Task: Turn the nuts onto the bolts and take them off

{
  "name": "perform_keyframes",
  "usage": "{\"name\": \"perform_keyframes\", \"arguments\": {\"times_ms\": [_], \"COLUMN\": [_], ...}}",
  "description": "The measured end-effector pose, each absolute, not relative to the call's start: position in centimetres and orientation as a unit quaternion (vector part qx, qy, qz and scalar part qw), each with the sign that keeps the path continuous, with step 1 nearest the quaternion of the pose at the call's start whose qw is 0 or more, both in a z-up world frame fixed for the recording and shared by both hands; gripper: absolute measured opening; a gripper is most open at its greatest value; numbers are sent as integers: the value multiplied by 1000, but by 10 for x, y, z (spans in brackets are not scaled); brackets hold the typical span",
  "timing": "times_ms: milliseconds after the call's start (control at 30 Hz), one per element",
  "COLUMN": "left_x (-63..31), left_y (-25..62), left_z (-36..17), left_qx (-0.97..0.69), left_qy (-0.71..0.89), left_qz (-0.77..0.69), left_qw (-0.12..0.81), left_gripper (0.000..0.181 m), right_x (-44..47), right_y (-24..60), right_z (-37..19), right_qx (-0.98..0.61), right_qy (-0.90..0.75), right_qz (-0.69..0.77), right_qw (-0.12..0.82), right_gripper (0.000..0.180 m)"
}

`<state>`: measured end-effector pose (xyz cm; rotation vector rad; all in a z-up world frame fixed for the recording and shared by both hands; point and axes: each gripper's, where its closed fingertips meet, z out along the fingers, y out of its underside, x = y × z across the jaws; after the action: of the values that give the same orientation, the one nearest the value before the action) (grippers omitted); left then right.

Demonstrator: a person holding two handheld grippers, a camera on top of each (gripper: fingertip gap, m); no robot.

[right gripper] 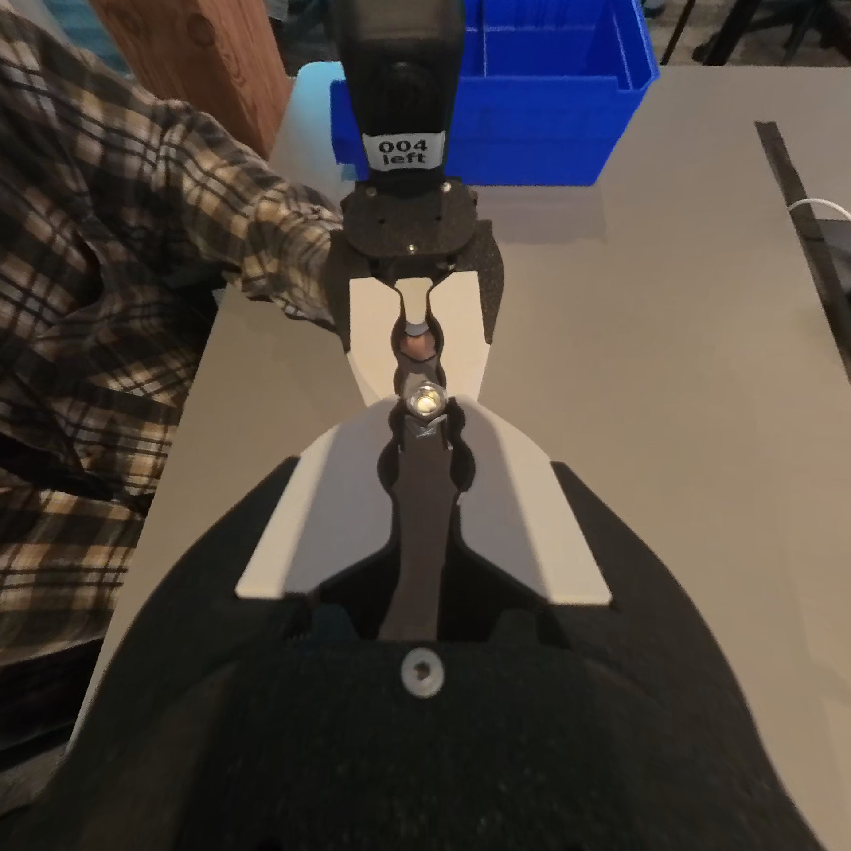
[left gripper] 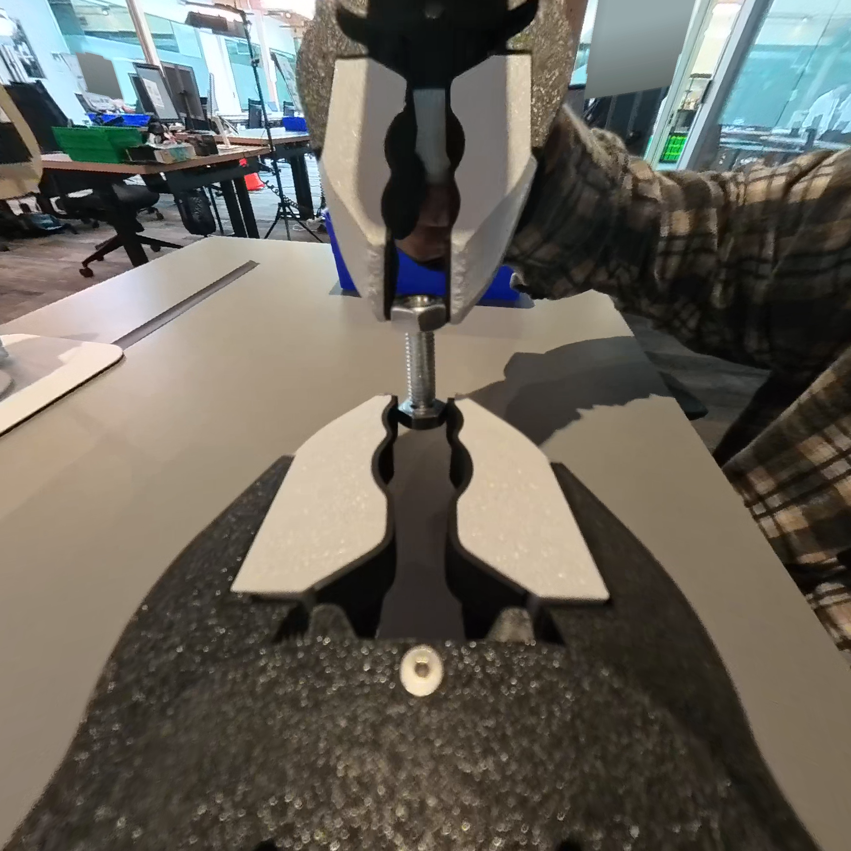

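Note:
A silver bolt (left gripper: 418, 364) is held in the air between my two grippers, above the grey table (left gripper: 184, 414). In the left wrist view my left gripper (left gripper: 421, 410) is shut on a dark hex nut (left gripper: 421, 418) that sits at the near end of the threads. My right gripper (left gripper: 419, 311) comes down from above and is shut on the bolt's hex head (left gripper: 416, 317). In the right wrist view my right gripper (right gripper: 426, 421) holds the bolt (right gripper: 426, 405) seen end-on, and my left gripper (right gripper: 423, 391) meets it tip to tip from the far side.
A blue bin (right gripper: 552, 115) stands at the table's far edge, behind the grippers (left gripper: 414, 276). Plaid sleeves (left gripper: 690, 253) (right gripper: 115, 230) reach in from the side. A white pad (left gripper: 55, 368) lies at the left. A dark groove (left gripper: 184, 299) runs across the table. My left and right fingertips are right by each other.

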<state>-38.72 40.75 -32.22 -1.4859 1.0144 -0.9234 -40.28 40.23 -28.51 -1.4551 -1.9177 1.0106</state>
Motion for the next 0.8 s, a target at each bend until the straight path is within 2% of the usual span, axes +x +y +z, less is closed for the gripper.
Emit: {"name": "perform_keyframes", "arguments": {"times_ms": [800], "left_x": [-388], "left_y": [411], "left_z": [-328], "left_qx": [-638], "left_qy": [433], "left_qz": [-356], "left_qw": [528], "left_gripper": [20], "right_x": [-403], "right_y": [405], "right_z": [-289], "right_qx": [-539], "right_qy": [-710], "right_qz": [376], "right_qw": [253], "right_gripper": [17]}}
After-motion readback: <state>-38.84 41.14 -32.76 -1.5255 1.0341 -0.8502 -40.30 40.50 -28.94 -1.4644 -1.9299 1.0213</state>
